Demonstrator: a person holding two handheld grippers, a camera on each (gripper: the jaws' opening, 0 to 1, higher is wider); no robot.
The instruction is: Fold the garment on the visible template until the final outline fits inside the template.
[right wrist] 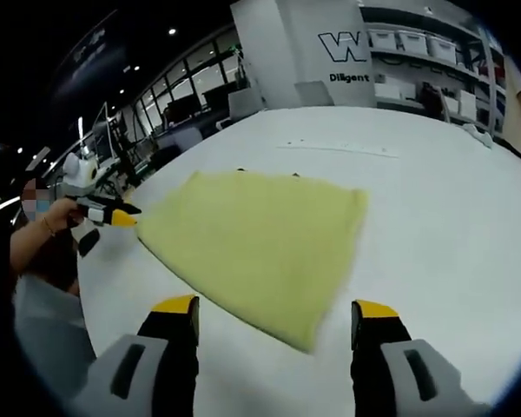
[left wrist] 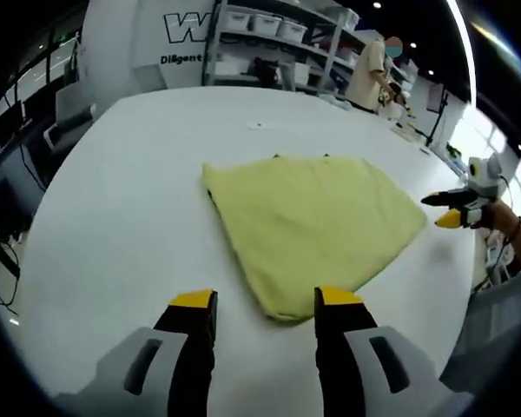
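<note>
Yellow folded garment (left wrist: pixel 317 226) lies flat on white table (left wrist: pixel 130 217). Template outline hard to make out. Left gripper (left wrist: pixel 267 302) jaws apart, empty; right gripper (right wrist: pixel 275 308) jaws wide apart, empty.

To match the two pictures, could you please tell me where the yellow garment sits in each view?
Left gripper view: garment centre, reaching down between the jaws.
Right gripper view: garment centre-left, its near corner between the jaws.
Shared landmark: the white pillar with the "W" logo behind the table.

Soft matt yellow cloth garment (left wrist: pixel 317 226) on smooth white table (left wrist: pixel 130 191)
</note>
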